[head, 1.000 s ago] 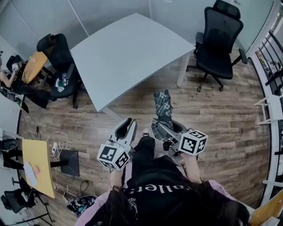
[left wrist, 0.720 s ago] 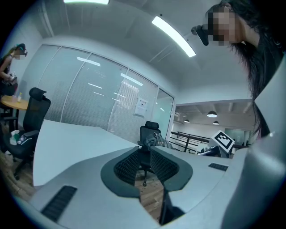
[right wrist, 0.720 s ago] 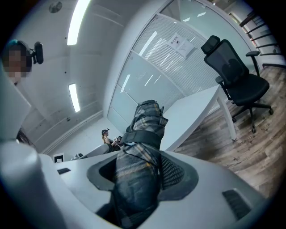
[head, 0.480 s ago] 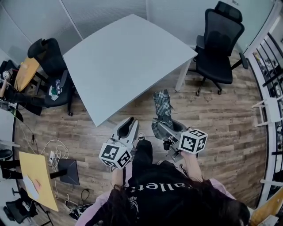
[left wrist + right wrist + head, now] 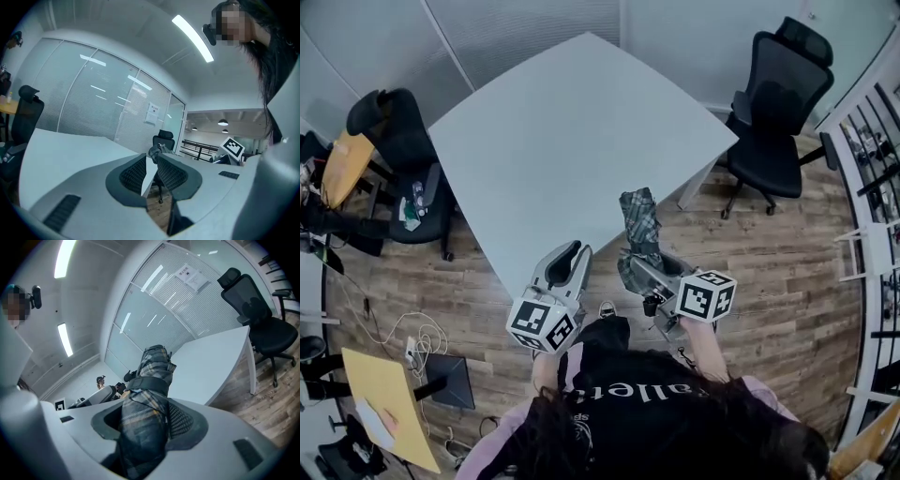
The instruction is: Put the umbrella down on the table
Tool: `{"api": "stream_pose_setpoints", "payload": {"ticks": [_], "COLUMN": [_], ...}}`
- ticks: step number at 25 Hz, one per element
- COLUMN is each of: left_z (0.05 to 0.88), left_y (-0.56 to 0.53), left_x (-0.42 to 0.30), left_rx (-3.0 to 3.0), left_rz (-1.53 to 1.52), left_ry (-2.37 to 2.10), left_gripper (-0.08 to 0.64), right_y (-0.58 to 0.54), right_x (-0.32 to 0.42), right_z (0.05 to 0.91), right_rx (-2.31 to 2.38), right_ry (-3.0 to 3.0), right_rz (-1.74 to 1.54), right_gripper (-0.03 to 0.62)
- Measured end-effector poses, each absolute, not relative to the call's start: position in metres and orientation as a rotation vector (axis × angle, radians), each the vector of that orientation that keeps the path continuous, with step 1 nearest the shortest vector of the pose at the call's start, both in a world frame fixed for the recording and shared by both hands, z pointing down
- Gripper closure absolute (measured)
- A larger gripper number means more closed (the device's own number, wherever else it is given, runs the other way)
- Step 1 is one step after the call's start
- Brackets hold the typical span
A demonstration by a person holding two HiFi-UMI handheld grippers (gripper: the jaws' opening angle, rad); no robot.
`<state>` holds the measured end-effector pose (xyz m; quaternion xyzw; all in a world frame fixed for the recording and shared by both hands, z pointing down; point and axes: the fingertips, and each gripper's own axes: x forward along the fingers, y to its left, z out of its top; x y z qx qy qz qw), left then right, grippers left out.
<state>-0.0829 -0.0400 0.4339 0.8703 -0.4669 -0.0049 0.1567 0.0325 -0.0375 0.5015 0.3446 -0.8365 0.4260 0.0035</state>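
Observation:
A folded plaid umbrella (image 5: 639, 227) stands nearly upright in my right gripper (image 5: 647, 274), which is shut on its lower part. In the right gripper view the umbrella (image 5: 150, 376), wrapped by a dark strap, fills the space between the jaws of my right gripper (image 5: 146, 414). The big pale grey table (image 5: 572, 131) lies just ahead, and the umbrella's top overlaps its near edge. My left gripper (image 5: 570, 253) hovers at the table's near corner. In its own view the left gripper (image 5: 151, 158) has only a narrow gap between its pads, with nothing in it.
A black office chair (image 5: 778, 112) stands right of the table and another (image 5: 398, 127) to its left. A railing and shelves (image 5: 872, 159) line the right side. A yellow desk (image 5: 384, 412) and cables lie on the wooden floor at lower left.
Both grippers and the person have moved forward toward the table. Its near corner now reaches the left gripper, and the umbrella's top has come to the table edge. The grip on the umbrella is unchanged.

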Motion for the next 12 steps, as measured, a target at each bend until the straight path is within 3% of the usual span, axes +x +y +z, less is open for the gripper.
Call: {"api": "stream_pose_setpoints", "payload": {"ticks": [12], "left_z": [0.444], "left_y": [-0.119], "left_x": [-0.122], "left_rx": [2.498], "left_rz": [-0.058], "left_ry": [-1.298], "left_gripper": [0.469], "right_y": [-0.116], "right_x": [-0.003], "right_z": [0.501], "right_rx": [1.136], "right_ry": [-2.586], "right_rz": [1.287], "right_gripper": [0.364]}}
